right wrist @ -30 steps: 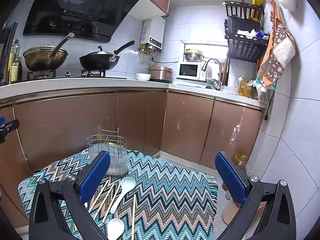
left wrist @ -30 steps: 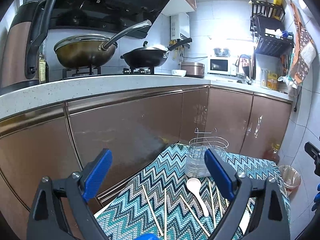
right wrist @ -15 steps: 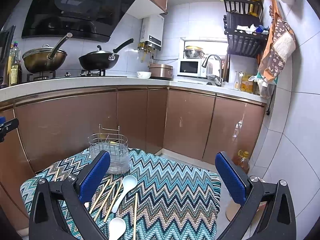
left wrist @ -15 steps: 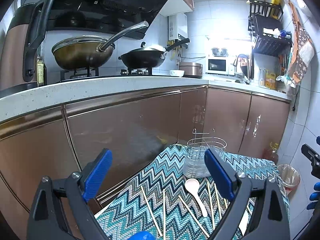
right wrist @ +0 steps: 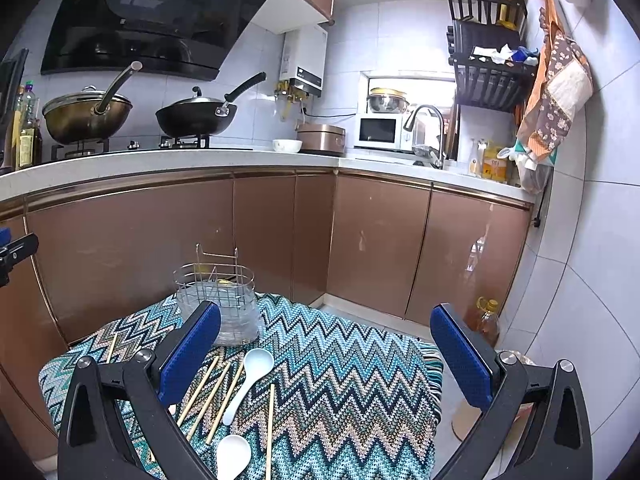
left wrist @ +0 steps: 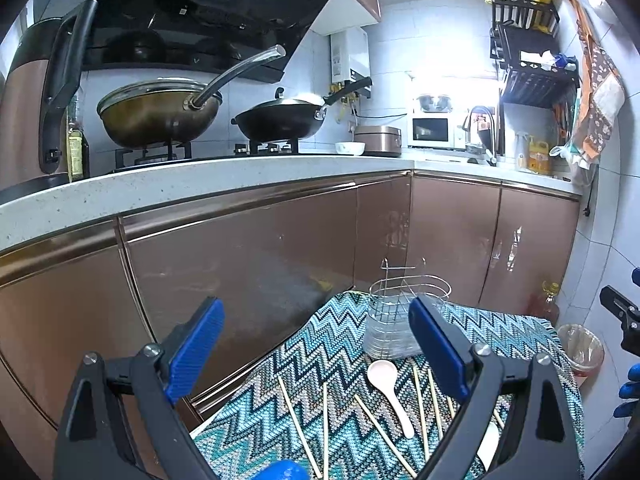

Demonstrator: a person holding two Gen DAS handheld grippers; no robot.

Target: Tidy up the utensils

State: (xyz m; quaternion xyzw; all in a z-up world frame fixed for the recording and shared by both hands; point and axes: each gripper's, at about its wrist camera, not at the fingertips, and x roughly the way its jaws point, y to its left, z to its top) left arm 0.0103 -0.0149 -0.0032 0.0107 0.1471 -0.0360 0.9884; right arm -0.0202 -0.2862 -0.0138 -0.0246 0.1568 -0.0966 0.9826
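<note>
A wire utensil holder (left wrist: 404, 312) (right wrist: 218, 300) stands at the far end of a small table under a zigzag cloth (left wrist: 340, 360) (right wrist: 340, 380). Several wooden chopsticks (left wrist: 298, 424) (right wrist: 212, 392) and two white spoons (left wrist: 390, 388) (right wrist: 248, 380), (right wrist: 233, 454) lie loose on the cloth in front of it. My left gripper (left wrist: 316, 352) hangs open above the table's left side, nothing between its blue pads. My right gripper (right wrist: 326, 356) is open too, held above the cloth's middle, with nothing in it.
Brown cabinets (right wrist: 380, 248) under a white counter (left wrist: 200, 188) wrap behind and left of the table. Two woks (left wrist: 160, 114) sit on the stove. An oil bottle (right wrist: 488, 320) and a bin (left wrist: 580, 350) stand on the floor to the right.
Both grippers have risen and tilted slightly, so the table and holder sit a little lower in each view. Both stay open. The utensils have not moved.
</note>
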